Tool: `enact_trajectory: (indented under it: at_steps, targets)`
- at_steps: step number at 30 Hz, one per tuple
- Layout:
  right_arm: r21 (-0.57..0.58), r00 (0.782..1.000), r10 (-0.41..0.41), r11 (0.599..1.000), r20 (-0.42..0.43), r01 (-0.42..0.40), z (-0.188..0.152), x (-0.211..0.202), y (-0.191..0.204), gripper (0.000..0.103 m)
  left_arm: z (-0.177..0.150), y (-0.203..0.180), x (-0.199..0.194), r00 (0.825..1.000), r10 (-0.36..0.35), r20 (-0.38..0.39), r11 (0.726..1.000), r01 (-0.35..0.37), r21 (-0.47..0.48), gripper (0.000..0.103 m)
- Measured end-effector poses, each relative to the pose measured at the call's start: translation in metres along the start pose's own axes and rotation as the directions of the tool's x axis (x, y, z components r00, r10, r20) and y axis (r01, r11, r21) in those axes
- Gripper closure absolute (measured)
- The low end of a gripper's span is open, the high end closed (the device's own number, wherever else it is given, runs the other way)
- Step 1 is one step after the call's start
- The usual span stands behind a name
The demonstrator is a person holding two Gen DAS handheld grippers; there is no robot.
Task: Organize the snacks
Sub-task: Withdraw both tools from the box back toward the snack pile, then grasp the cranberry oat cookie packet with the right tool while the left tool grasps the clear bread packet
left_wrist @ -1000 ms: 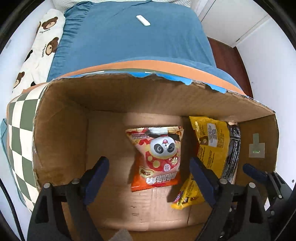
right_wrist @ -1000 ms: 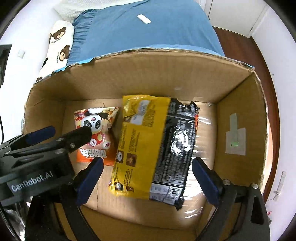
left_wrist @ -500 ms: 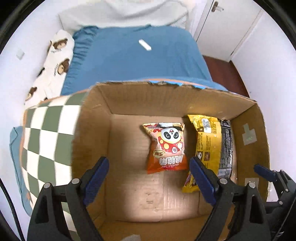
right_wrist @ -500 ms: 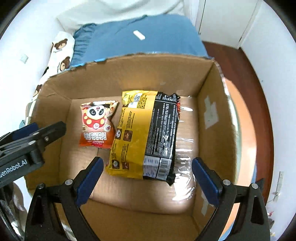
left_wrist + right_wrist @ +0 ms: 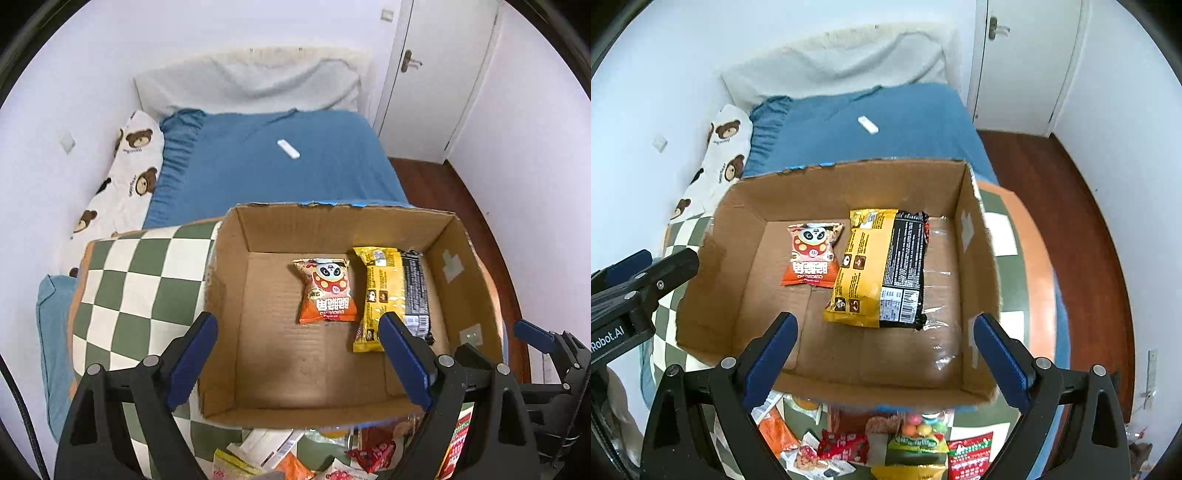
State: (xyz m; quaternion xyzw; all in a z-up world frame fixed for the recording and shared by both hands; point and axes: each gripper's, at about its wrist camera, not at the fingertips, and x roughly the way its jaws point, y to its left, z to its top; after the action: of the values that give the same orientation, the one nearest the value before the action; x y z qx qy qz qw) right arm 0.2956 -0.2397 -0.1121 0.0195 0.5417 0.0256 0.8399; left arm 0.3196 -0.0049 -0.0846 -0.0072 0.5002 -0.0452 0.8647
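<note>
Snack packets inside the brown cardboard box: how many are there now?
2. The orange panda-print snack packet lies left of centre; the yellow-and-black noodle packet lies beside it on the right. Nothing appears hidden inside the brown cardboard box.

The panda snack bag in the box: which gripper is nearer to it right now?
Left, by a small margin. The left gripper hangs open above the box's near-left part, the panda snack bag just ahead. The right gripper, also open, faces the yellow-black packet, the bag off to its left.
</note>
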Motion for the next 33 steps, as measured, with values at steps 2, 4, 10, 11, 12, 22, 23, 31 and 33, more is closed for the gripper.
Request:
enact_trajectory:
  at_steps: [2,4,10,11,12,22,23,31,33]
  targets:
    - [-0.009,0.999,-0.014,1.000,0.037,0.014,-0.009,-0.018,0.002,0.005,-0.006,0.000,-0.012,1.000,-0.002,0.019,1.000,0.002,0.005,0.014]
    - [-0.014,0.998,-0.018,1.000,0.060,0.019,-0.016,-0.030,0.004,0.005,-0.014,0.000,-0.024,0.999,0.003,0.040,1.000,-0.004,0.006,0.014]
    - [0.017,0.994,0.022,1.000,0.102,-0.024,-0.044,-0.069,0.005,0.005,-0.037,0.004,-0.049,0.998,-0.010,0.058,1.000,0.011,-0.010,0.014]
    - [0.026,0.994,0.033,0.999,0.101,-0.036,-0.049,-0.074,0.003,0.005,-0.042,0.006,-0.053,0.998,-0.011,0.058,1.000,0.012,-0.015,0.014]
    - [0.036,0.994,0.042,0.998,0.099,-0.045,-0.056,-0.078,0.002,0.005,-0.046,0.007,-0.055,0.998,-0.013,0.057,1.000,0.015,-0.019,0.014]
    - [0.217,0.976,0.193,0.962,-0.097,-0.168,-0.158,-0.026,-0.012,0.005,-0.148,0.062,-0.037,0.991,0.070,-0.112,0.991,-0.082,-0.102,0.014]
    - [0.237,0.969,0.215,0.954,-0.123,-0.182,-0.170,-0.016,-0.010,0.005,-0.158,0.069,-0.030,0.987,0.078,-0.142,0.989,-0.094,-0.112,0.014]
    - [0.304,0.931,0.284,0.930,-0.228,-0.209,-0.223,0.031,0.011,0.005,-0.230,0.086,0.049,0.917,0.163,-0.365,0.986,-0.167,0.021,0.014]
    - [0.303,0.920,0.300,0.927,-0.253,-0.219,-0.229,0.041,0.019,0.005,-0.232,0.076,0.069,0.902,0.189,-0.387,0.981,-0.156,0.114,0.014]
